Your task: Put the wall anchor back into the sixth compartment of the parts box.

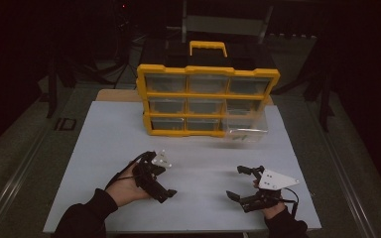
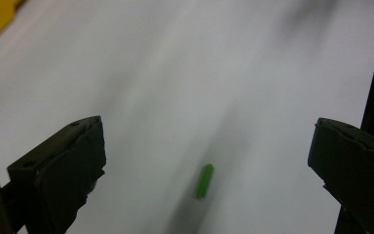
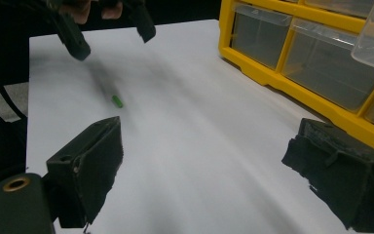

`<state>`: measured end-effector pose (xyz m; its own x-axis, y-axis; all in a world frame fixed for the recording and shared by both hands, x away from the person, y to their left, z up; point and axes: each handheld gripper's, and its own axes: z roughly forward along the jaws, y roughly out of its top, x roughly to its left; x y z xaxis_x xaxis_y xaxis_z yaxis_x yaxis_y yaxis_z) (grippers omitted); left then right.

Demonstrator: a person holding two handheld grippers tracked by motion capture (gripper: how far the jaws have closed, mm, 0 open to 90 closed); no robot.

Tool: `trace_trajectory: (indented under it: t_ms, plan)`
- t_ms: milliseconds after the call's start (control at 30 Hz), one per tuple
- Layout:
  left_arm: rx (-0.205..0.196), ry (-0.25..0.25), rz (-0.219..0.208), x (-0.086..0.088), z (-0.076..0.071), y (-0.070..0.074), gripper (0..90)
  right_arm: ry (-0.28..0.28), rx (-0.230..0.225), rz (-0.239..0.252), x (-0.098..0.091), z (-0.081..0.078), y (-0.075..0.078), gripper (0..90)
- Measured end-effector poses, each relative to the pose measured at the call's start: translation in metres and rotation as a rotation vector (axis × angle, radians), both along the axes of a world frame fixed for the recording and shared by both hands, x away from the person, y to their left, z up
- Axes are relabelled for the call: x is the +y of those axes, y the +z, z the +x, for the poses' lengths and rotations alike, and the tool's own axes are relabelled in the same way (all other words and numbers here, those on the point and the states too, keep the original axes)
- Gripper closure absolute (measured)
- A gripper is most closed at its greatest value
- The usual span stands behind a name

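Note:
A small green piece [image 2: 204, 181] lies on the white table [image 1: 109, 148], in front of my left gripper [image 2: 207, 161] and between the lines of its jaws. That gripper is open with nothing in it. In the high view the left gripper [image 1: 162, 174] is at the near left, held in a hand. My right gripper [image 1: 238, 182] is at the near right, open and empty, and points left across the table. In the right gripper view the green piece [image 3: 117, 101] lies beyond my own jaws [image 3: 204, 170], just below the left gripper [image 3: 109, 31].
A yellow organizer [image 1: 207, 91] with clear drawers and a top handle stands upright at the back of the table. One clear drawer [image 1: 247, 130] sticks out at its lower right corner. Dark floor surrounds the table.

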<state>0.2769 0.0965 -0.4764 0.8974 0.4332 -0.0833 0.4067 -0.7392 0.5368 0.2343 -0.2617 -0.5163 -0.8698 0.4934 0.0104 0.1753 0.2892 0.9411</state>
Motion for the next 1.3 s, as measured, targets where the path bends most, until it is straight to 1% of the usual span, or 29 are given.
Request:
trace_trajectory:
  t_ms: [33, 67, 200, 300, 333, 367, 433, 467, 533, 600, 633, 667, 733, 767, 833, 867, 967, 1100, 1133, 1200, 1233, 1267, 1300]
  plan:
    - [0.001, -0.011, 0.001, 0.002, -0.003, -0.007, 3.0, 0.001, 0.0, 0.0, 0.0, 0.0, 0.0, 10.8]
    - [0.0, -0.014, 0.002, 0.002, -0.004, -0.01, 3.7, 0.001, 0.001, -0.001, 0.0, 0.0, 0.0, 10.8]
    - [0.009, -0.032, -0.002, 0.006, -0.007, -0.018, 7.7, 0.002, 0.001, -0.002, 0.001, 0.0, 0.0, 10.8]
    - [0.004, -0.034, -0.006, 0.008, -0.007, -0.022, 11.8, 0.001, 0.001, -0.002, 0.001, 0.0, 0.0, 10.8]
    - [0.004, -0.037, 0.002, 0.01, -0.008, -0.025, 14.0, 0.002, 0.002, -0.002, 0.001, 0.0, 0.0, 10.8]
    - [0.011, -0.043, 0.003, 0.011, -0.008, -0.027, 14.1, 0.002, 0.003, -0.003, 0.001, 0.0, -0.001, 10.8]
    - [0.012, -0.045, 0.011, 0.011, -0.008, -0.029, 17.3, 0.003, 0.002, -0.004, 0.001, 0.0, -0.001, 10.8]
    - [0.013, -0.049, 0.013, 0.011, -0.009, -0.032, 17.3, 0.003, 0.002, -0.004, 0.001, 0.0, -0.001, 10.8]
    - [0.017, -0.064, 0.03, 0.011, -0.009, -0.035, 21.3, 0.003, 0.002, -0.004, 0.001, 0.0, -0.001, 10.8]
    - [0.013, -0.062, 0.034, 0.01, -0.01, -0.037, 24.7, 0.003, 0.003, -0.004, 0.001, 0.0, -0.001, 10.8]
    - [0.014, -0.063, 0.044, 0.01, -0.009, -0.041, 24.7, 0.003, 0.003, -0.005, 0.001, 0.0, -0.001, 10.8]
    - [0.008, -0.063, 0.054, 0.01, -0.009, -0.043, 33.2, 0.0, 0.002, -0.011, 0.001, 0.0, -0.001, 10.8]
    - [0.001, -0.07, 0.066, 0.009, -0.009, -0.046, 38.4, 0.0, 0.002, -0.009, 0.001, 0.001, -0.001, 10.8]
    - [0.001, -0.07, 0.066, 0.009, -0.009, -0.046, 41.1, 0.001, 0.002, -0.008, 0.001, 0.001, -0.001, 10.8]
    - [-0.012, -0.072, 0.077, 0.008, -0.009, -0.048, 45.0, -0.001, 0.003, -0.008, 0.001, 0.001, -0.001, 10.8]
    - [-0.012, -0.072, 0.077, 0.008, -0.009, -0.048, 45.5, -0.001, 0.003, -0.008, 0.001, 0.001, -0.001, 10.8]
    - [-0.021, -0.087, 0.095, 0.007, -0.009, -0.051, 50.6, -0.002, 0.001, -0.009, 0.001, 0.0, -0.001, 10.8]
    - [-0.021, -0.096, 0.087, 0.006, -0.011, -0.051, 57.6, -0.004, 0.003, -0.007, 0.0, 0.001, 0.0, 10.8]
    - [-0.018, -0.105, 0.09, 0.006, -0.01, -0.05, 59.4, -0.004, 0.003, -0.006, 0.0, 0.001, -0.001, 10.8]
    - [-0.017, -0.107, 0.091, 0.005, -0.01, -0.05, 60.7, -0.004, 0.004, -0.007, 0.0, 0.001, -0.001, 10.8]
    - [-0.007, -0.105, 0.091, 0.005, -0.009, -0.05, 61.1, -0.003, 0.003, -0.007, 0.0, 0.001, -0.001, 10.8]
    - [0.015, -0.088, 0.082, 0.005, -0.007, -0.05, 61.9, -0.002, 0.002, -0.008, 0.001, 0.001, -0.001, 10.8]
    - [0.015, -0.088, 0.082, 0.005, -0.007, -0.05, 62.6, -0.002, 0.002, -0.008, 0.001, 0.001, -0.001, 10.8]
